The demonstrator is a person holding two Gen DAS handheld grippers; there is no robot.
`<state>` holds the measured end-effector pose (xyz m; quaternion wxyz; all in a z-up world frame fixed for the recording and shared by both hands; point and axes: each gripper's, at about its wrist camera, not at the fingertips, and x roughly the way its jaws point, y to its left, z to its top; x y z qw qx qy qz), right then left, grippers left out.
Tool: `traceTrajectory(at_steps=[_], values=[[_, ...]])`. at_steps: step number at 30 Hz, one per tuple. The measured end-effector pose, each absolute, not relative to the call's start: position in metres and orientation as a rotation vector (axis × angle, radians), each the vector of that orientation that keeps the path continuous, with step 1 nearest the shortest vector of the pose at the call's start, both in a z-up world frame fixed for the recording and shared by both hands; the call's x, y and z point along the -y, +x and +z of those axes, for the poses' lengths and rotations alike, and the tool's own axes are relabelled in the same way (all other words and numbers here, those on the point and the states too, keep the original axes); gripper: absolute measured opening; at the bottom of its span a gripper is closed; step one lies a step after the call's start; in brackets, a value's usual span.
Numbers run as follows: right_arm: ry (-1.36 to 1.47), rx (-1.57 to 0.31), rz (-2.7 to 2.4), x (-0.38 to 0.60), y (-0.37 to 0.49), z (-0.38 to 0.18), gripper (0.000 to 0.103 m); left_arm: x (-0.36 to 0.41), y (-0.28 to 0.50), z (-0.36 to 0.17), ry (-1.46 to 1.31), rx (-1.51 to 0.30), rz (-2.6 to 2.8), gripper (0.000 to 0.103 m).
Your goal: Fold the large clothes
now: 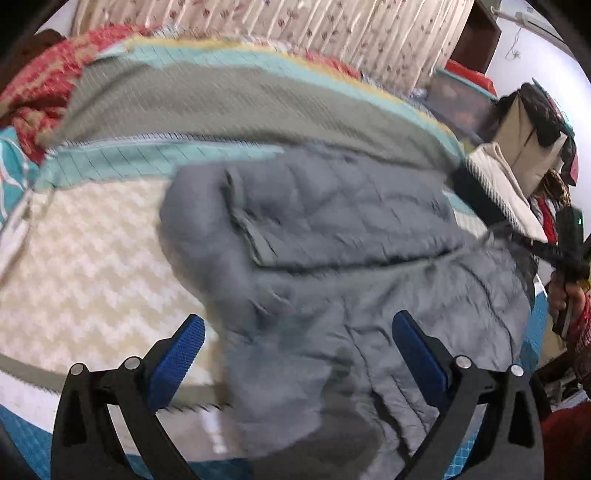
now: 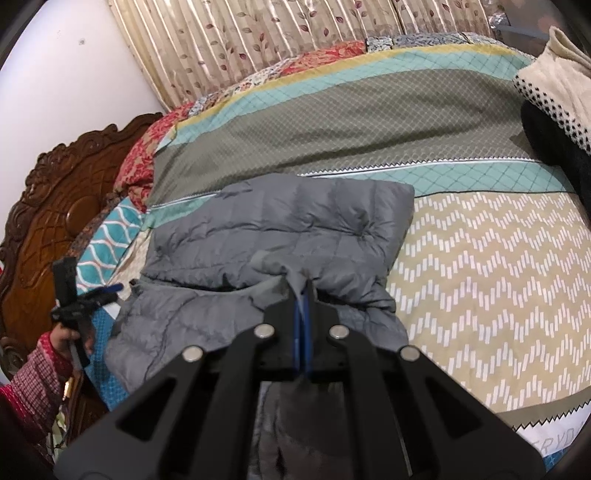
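Note:
A grey quilted puffer jacket [image 1: 332, 258] lies partly folded on the bed; it also shows in the right wrist view [image 2: 280, 229]. My left gripper [image 1: 299, 332] is open, its blue pads [image 1: 181, 354] spread wide just above the jacket's near part, holding nothing. My right gripper [image 2: 303, 291] is shut on a pinch of the jacket's grey fabric and lifts that edge a little. The right gripper also shows in the left wrist view [image 1: 569, 254] at the far right. The left gripper shows in the right wrist view [image 2: 92, 295] at the far left.
The bed has a patterned quilt [image 2: 480, 258] with chevron, teal and olive bands. A carved wooden headboard [image 2: 55, 206] stands at the left. A pile of cream and dark clothes [image 2: 561, 96] sits at the right. Curtains [image 2: 277, 33] hang behind; storage boxes [image 1: 461, 96] stand at back right.

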<state>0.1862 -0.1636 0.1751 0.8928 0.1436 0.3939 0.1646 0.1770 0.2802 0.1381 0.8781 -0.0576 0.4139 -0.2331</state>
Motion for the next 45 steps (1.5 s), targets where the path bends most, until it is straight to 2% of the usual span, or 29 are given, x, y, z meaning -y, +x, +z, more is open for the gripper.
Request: traceTrajectory(at_steps=[4,8,10,12,13,14,16,23,26,34,40,45], values=[[0.320,-0.833,0.335,0.163,0.186,0.168,0.002,-0.282,0.193,0.142,-0.102,-0.891,-0.559,0.112],[0.311,-0.834,0.338,0.160,0.188,0.170,0.002,-0.256,0.211,0.113,-0.010,-1.041,-0.577,0.112],[0.304,-0.831,0.340,0.159,0.189,0.173,0.002,-0.255,0.210,0.107,-0.008,-1.050,-0.570,0.111],[0.301,-0.827,0.338,0.161,0.189,0.175,0.002,-0.259,0.210,0.109,-0.060,-1.037,-0.585,0.107],[0.301,-0.827,0.338,0.162,0.190,0.176,0.002,-0.261,0.209,0.110,-0.080,-1.032,-0.590,0.096],[0.301,-0.827,0.336,0.163,0.189,0.176,0.002,-0.263,0.207,0.111,-0.090,-1.025,-0.577,0.081],[0.307,-0.830,0.335,0.164,0.191,0.175,0.002,-0.263,0.201,0.111,-0.044,-1.006,-0.492,0.064],[0.321,-0.832,0.347,0.159,0.188,0.174,0.002,-0.272,0.187,0.118,-0.004,-1.018,-0.410,0.040],[0.315,-0.820,0.356,0.157,0.186,0.180,0.002,-0.267,0.185,0.128,0.021,-0.973,-0.378,0.035],[0.254,-0.679,0.384,0.158,0.183,0.233,0.002,-0.277,0.168,0.194,-0.061,-0.776,-0.373,0.035],[0.220,-0.629,0.330,0.162,0.271,0.265,0.002,-0.281,0.240,0.243,-0.115,-0.694,-0.314,0.035],[0.216,-0.706,0.247,0.151,0.371,0.244,0.002,-0.276,0.331,0.236,-0.132,-0.720,-0.230,0.035]])
